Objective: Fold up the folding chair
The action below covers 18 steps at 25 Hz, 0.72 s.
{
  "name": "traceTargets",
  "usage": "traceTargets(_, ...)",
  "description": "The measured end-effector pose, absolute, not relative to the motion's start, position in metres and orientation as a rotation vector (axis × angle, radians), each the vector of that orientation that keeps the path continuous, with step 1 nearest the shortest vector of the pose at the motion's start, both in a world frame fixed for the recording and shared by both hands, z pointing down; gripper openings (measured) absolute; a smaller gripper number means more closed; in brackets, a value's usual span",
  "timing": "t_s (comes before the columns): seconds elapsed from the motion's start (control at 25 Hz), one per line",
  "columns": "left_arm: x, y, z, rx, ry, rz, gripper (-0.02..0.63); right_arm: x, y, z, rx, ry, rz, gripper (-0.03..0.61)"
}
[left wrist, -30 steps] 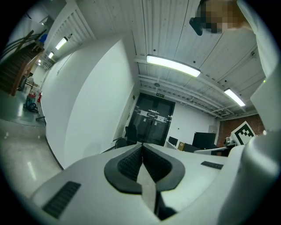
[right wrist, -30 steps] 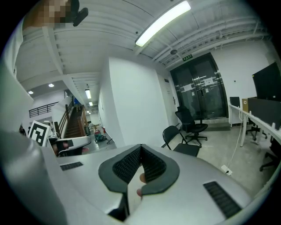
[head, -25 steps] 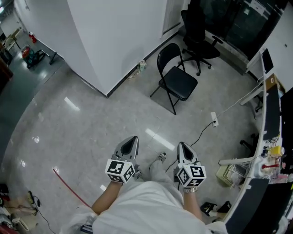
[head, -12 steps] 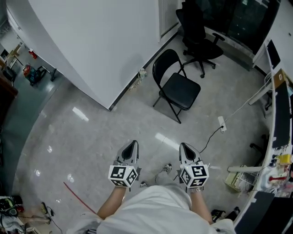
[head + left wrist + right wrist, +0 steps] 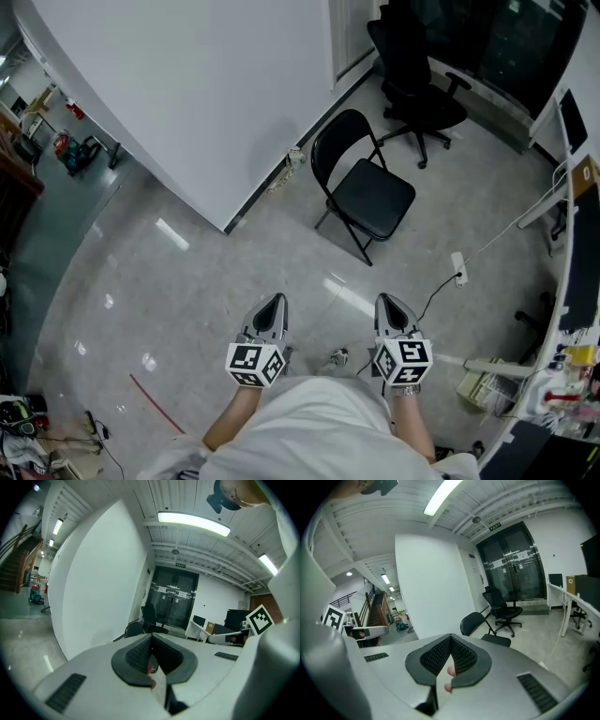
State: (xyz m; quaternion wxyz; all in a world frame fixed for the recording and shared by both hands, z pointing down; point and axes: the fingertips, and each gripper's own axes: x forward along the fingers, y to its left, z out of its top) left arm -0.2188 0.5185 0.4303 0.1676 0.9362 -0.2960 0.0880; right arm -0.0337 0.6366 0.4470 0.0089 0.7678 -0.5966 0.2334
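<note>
An office: a black swivel chair (image 5: 417,89) stands by dark glass double doors (image 5: 516,576) under a green exit sign (image 5: 492,526); white desks (image 5: 572,597) with monitors (image 5: 572,122) line one side; strip lights (image 5: 193,522) run overhead; the pale floor (image 5: 187,272) is polished.

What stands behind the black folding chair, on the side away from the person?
Behind the folding chair stands a black office chair on a star base, then dark glass doors. A white wall runs alongside. Seen from the head view, the seat covers whatever lies beneath it.

Glossy speckled floor (image 5: 187,281), matt black folding chair (image 5: 375,199) on thin metal tubing, smooth white wall (image 5: 206,84)
</note>
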Motion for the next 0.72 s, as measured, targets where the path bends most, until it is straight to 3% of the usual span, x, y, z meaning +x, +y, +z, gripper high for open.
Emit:
traceTargets(0.32,-0.185,0.461,0.435,2.673,-0.796,0.259,0.011,0.001,0.601,0.449,2.481,-1.785,0.753,0.005)
traceTargets(0.72,-0.076,0.347,0.428,2.769,-0.542,0.276,0.011,0.067,0.532,0.443,2.626,-1.553,0.780,0.005)
